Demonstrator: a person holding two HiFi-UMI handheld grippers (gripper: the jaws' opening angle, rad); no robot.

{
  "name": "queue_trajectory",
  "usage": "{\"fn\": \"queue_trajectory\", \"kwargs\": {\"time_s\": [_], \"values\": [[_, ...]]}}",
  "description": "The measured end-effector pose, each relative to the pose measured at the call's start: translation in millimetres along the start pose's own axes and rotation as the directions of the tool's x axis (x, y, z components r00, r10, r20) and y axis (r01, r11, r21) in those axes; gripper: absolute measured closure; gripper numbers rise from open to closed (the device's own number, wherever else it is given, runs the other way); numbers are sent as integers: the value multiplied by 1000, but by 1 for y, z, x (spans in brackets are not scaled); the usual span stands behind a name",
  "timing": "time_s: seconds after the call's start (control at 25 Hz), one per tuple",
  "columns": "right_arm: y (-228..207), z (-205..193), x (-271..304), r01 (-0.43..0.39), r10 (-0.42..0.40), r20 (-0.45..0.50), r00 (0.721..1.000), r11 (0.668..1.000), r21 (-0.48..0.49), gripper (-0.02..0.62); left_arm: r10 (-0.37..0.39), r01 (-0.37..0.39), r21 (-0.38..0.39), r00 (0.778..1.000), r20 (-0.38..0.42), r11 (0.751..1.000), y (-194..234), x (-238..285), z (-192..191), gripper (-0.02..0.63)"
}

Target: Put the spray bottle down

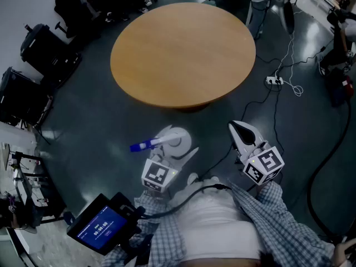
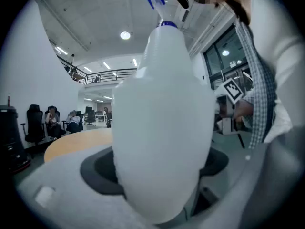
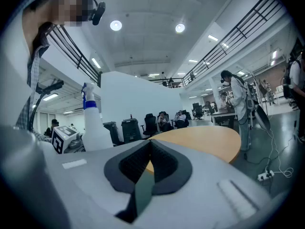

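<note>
A white spray bottle [image 1: 173,140] with a blue trigger head pointing left sits between the jaws of my left gripper [image 1: 171,147], which is shut on its body and holds it in the air, short of the round wooden table [image 1: 183,52]. In the left gripper view the spray bottle [image 2: 162,128] fills the middle, upright, with dark pads [image 2: 97,168] against its sides. My right gripper [image 1: 243,133] hovers to the right, shut with nothing in it. From the right gripper view the closed right gripper [image 3: 145,168] faces the table [image 3: 200,140], with the spray bottle [image 3: 95,123] to its left.
Black office chairs and cases [image 1: 39,65] line the left side of the floor. A power strip [image 1: 274,80] and cables lie on the floor at the right. People stand beyond the table [image 1: 258,4]. A device with a lit blue screen [image 1: 103,227] hangs at my lower left.
</note>
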State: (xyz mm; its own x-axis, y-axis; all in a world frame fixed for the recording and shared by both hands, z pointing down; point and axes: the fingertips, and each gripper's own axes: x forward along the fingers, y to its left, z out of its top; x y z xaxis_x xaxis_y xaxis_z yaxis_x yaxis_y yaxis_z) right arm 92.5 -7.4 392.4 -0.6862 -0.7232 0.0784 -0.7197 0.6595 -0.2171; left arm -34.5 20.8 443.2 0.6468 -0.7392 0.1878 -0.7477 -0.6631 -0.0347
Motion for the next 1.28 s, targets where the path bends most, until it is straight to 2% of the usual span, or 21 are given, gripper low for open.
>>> {"fn": "queue_trajectory", "kwargs": {"time_s": [0.88, 1.28], "values": [[-6, 2, 2, 11, -11, 5, 1000, 999, 37, 592, 18, -18, 17, 1000, -4, 1000, 4, 1, 2, 175], [-20, 17, 9, -8, 9, -11, 1000, 999, 43, 592, 60, -61, 23, 998, 26, 998, 18, 17, 31, 175]]}}
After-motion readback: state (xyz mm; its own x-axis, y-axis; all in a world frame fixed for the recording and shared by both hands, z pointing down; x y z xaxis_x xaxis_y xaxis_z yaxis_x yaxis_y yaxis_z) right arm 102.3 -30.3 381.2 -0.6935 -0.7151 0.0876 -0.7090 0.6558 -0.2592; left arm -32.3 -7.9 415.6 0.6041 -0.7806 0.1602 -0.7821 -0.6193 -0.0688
